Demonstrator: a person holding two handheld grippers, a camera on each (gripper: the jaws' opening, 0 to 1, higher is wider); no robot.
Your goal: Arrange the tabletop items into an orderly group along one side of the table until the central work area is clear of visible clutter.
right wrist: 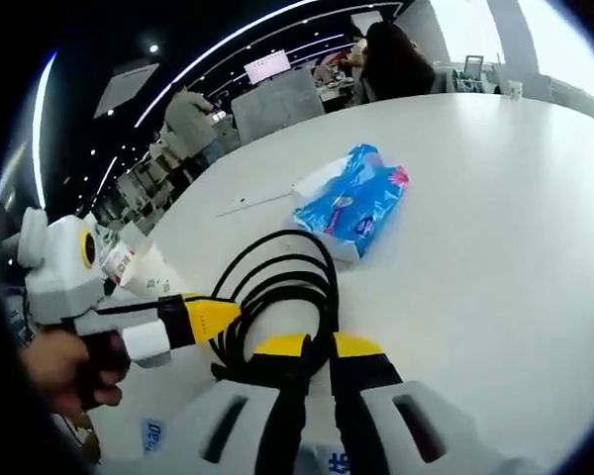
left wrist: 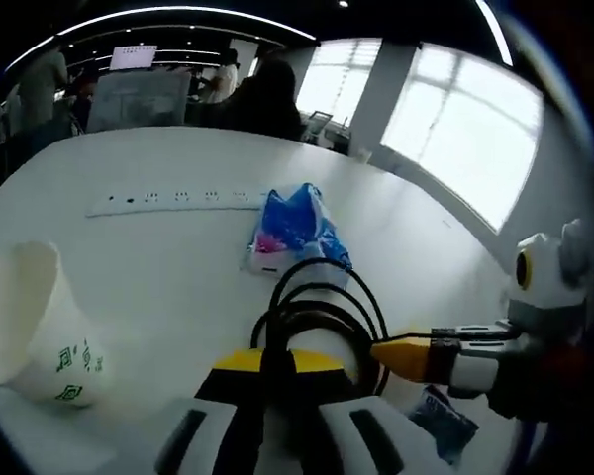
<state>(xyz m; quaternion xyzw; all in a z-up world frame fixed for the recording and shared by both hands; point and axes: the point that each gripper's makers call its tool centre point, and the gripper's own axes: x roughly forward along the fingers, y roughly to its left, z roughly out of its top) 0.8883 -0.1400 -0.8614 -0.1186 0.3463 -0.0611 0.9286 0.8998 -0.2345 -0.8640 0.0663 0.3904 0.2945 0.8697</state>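
Note:
A coiled black cable point(left wrist: 322, 297) lies on the white table point(left wrist: 158, 267) just ahead of me. My left gripper point(left wrist: 277, 362) is shut on its near side, a strand running between the yellow tips. From the right, my right gripper point(left wrist: 398, 356) pinches the coil's other side. In the right gripper view the cable point(right wrist: 277, 272) passes between the shut yellow tips of my right gripper point(right wrist: 320, 346), and my left gripper point(right wrist: 216, 315), held by a hand point(right wrist: 64, 371), grips the coil from the left. A blue tissue pack point(left wrist: 297, 223) point(right wrist: 356, 203) lies just beyond the coil.
A white paper cup point(left wrist: 30, 327) point(right wrist: 147, 272) lies on its side at the left. A white power strip point(left wrist: 178, 201) point(right wrist: 262, 203) lies farther back. A small blue packet point(left wrist: 441, 421) sits by the near edge. People sit at desks beyond the table.

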